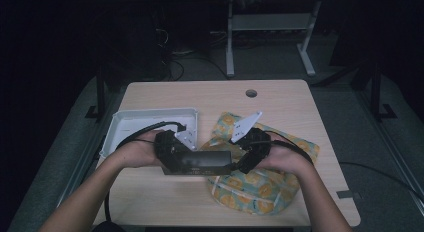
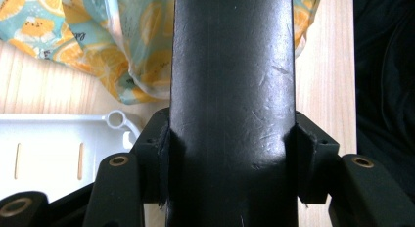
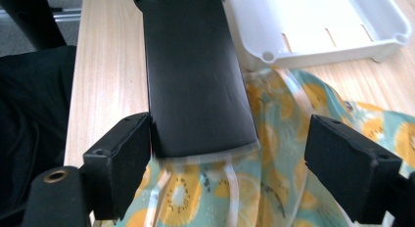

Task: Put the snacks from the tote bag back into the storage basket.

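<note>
Box (image 1: 200,163), black and long, held level just above the fruit-print bag (image 1: 260,187), white tray (image 1: 130,123) beside the bag. Left gripper (image 1: 172,151) clamped on one end. Right gripper (image 1: 250,154) at the other end, jaws wide; one pad (image 3: 125,153) at the box's side, the other clear.

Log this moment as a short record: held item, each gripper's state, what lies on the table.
held item: flat black case, held level above the table's near half
left gripper: both pads pressed on the case's sides, gripping one end
right gripper: jaws spread; one pad beside the case's end, the other clear of it, no grip
beneath the case: fruit-print pouch, crumpled, teal with orange slices
white tray: on the table's left part, next to the pouch
table: light wood top with a round hole near the far edge
</note>
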Demonstrator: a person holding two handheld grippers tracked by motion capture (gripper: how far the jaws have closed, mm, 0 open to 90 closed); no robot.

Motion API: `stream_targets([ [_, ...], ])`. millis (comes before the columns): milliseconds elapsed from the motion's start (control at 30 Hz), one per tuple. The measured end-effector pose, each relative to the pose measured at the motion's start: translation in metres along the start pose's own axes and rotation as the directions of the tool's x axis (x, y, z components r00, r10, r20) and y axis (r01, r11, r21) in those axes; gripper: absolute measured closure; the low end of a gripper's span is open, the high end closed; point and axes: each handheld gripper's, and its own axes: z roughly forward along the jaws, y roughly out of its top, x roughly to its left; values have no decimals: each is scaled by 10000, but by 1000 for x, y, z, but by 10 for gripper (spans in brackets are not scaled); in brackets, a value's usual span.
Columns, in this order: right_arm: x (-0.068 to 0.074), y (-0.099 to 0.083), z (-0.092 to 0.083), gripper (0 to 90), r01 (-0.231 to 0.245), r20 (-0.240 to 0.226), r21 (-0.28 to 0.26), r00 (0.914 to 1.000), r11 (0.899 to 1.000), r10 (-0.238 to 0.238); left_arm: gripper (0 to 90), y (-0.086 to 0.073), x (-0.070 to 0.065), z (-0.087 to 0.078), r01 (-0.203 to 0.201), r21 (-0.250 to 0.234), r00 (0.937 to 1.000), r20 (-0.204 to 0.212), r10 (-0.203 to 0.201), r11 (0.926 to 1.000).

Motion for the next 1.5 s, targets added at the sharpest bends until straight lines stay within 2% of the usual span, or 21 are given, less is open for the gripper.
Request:
stream_targets([
  [167,1,-14,-8,164,-327,272,-129,9991,9994,331,432,-4,0,-4,12,-29,10000,56,-11,10000],
  [300,4,-28,-12,164,-822,452,-93,9956,9966,825,432,-8,1,-8,-25,65,10000,23,25,10000],
  [400,6,-36,-14,164,-969,650,-101,9931,9952,974,432,-11,3,-11,-37,86,10000,-41,37,10000],
  [567,21,-55,-18,165,-1223,909,-132,9882,9924,1230,432,-19,9,-18,51,113,9999,-92,-50,9999],
  [733,31,-78,-23,164,-1774,1142,-398,9769,9833,1808,431,-27,15,-23,100,118,9997,-232,-97,9999],
  [900,39,-94,-24,160,-1915,1328,-444,9716,9805,1958,431,-38,20,-27,227,7,9992,-322,-226,9997],
  [1100,47,-103,-23,153,-2210,1296,-616,9651,9733,2274,431,-50,25,-30,270,-25,9989,-375,-271,9996],
  [1500,47,-103,-11,151,-2171,1099,-465,9691,9750,2211,431,-75,45,-34,462,105,9966,-683,-454,9989],
])
